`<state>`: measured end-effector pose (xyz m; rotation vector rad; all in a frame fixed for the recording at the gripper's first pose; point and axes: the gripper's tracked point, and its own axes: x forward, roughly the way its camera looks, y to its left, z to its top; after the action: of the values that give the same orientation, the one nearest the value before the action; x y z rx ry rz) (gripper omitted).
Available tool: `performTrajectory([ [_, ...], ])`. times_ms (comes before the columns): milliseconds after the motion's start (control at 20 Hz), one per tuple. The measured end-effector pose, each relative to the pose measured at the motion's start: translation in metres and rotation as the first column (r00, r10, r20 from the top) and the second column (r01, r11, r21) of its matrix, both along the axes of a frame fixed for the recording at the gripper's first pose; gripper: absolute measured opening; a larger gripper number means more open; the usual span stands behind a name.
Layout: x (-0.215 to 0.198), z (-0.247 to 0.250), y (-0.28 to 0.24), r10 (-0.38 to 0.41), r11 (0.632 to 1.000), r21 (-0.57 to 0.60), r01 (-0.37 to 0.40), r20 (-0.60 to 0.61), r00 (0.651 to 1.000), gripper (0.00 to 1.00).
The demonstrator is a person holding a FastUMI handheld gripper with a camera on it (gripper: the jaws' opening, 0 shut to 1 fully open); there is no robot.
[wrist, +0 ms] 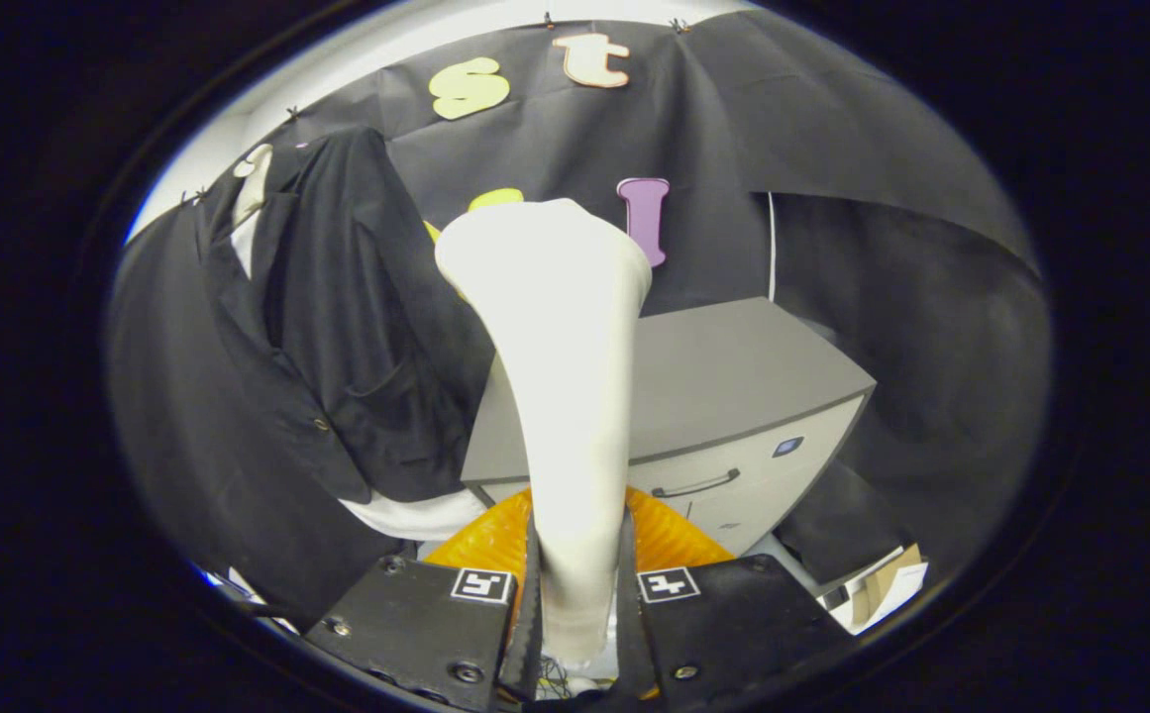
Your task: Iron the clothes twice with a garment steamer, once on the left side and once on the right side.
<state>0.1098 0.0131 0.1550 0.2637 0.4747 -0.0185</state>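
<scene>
My gripper (pixel 577 594) is shut on the handle of a white garment steamer (pixel 560 366). The steamer rises between my fingers and widens to a flat head at its top. Left of the steamer head hangs a black jacket (pixel 337 327) on a pale mannequin form (pixel 253 183), with a white garment (pixel 416 515) showing below its hem. The steamer head is to the right of the jacket's front and looks apart from it; how far apart I cannot tell. An orange ribbed base (pixel 664 535) shows behind the handle, just above my fingers.
A grey cabinet (pixel 733 386) with a drawer handle stands behind the steamer, right of the jacket. Papers and a cardboard piece (pixel 882 589) lie low on the right by the cabinet's foot. Black cloth walls close the booth behind.
</scene>
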Motion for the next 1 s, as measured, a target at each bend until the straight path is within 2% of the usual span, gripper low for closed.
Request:
performTrajectory([
  [300, -0.019, 0.025, 0.037, 0.019, 0.999, -0.040, -0.015, 0.089, 0.996, 0.33],
  [600, 0.001, 0.069, 0.079, 0.073, 0.997, -0.035, -0.067, 0.182, 0.981, 0.33],
  [800, 0.029, 0.110, 0.104, 0.115, 0.992, -0.083, -0.095, 0.292, 0.950, 0.33],
  [1000, 0.056, 0.156, 0.140, 0.160, 0.985, -0.127, -0.117, 0.415, 0.896, 0.33],
])
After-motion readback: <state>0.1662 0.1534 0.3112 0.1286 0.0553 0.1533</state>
